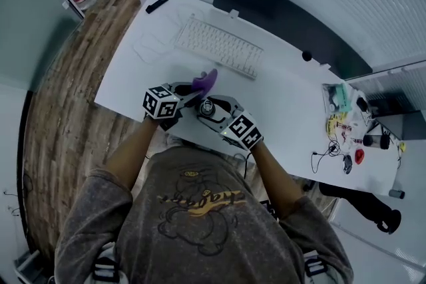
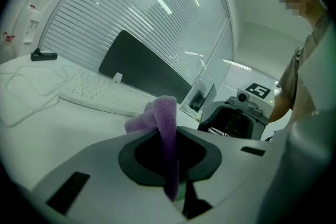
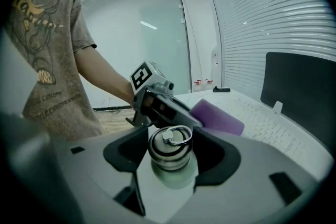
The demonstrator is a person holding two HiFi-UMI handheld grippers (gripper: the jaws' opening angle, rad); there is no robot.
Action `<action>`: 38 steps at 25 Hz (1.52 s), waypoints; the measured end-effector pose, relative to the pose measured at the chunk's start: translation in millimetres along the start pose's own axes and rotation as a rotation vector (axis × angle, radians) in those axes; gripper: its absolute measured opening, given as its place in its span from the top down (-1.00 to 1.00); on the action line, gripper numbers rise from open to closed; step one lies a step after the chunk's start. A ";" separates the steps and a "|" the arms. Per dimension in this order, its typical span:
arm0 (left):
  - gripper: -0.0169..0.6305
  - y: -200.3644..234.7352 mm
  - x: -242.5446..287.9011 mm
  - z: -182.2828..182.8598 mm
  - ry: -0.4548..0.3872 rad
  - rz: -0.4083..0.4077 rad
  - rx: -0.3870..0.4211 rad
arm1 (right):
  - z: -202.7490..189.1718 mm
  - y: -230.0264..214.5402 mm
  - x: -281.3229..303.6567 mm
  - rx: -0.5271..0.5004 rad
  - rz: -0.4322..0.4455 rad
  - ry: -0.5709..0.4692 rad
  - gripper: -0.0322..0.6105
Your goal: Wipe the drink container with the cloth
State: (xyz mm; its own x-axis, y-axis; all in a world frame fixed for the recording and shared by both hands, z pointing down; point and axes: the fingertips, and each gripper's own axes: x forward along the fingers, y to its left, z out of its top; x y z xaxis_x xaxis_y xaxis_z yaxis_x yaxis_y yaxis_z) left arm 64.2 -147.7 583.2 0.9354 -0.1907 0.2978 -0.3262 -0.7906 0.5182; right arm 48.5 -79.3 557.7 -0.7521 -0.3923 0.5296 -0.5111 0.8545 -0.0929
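Our right gripper (image 1: pixel 214 112) is clamped on the drink container (image 3: pixel 169 153), its steel cap and ring uppermost, near the front edge of the white worktop (image 1: pixel 133 86). Our left gripper (image 2: pixel 170 150) pinches the purple cloth (image 2: pixel 166 117), which we hold just beyond the cap.

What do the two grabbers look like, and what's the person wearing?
The left gripper and right gripper are pale grey with black linings. Each carries a cube of black-and-white square markers. The T-shirt is grey, short-sleeved, with a cartoon print.
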 end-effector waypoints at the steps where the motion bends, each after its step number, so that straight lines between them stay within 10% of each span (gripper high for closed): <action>1: 0.79 -2.1 4.6 -0.1 0.014 -0.032 -0.009 | 0.1 0.0 0.1 0.001 0.000 0.000 0.06; 18: 0.79 -16.0 45.0 -11.9 0.209 -0.334 -0.153 | 0.7 -1.1 1.0 0.070 -0.007 -0.012 0.07; 38: 0.79 -11.8 18.0 -18.8 0.133 -0.285 -0.234 | -6.3 -1.9 3.4 0.147 -0.004 -0.017 0.08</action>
State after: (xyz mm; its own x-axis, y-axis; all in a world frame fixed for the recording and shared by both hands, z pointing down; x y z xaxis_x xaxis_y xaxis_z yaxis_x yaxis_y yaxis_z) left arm 82.3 -130.8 597.5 0.9721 0.1065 0.2090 -0.0927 -0.6439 0.7595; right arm 49.5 -80.2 565.0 -0.7566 -0.4021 0.5157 -0.5681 0.7946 -0.2140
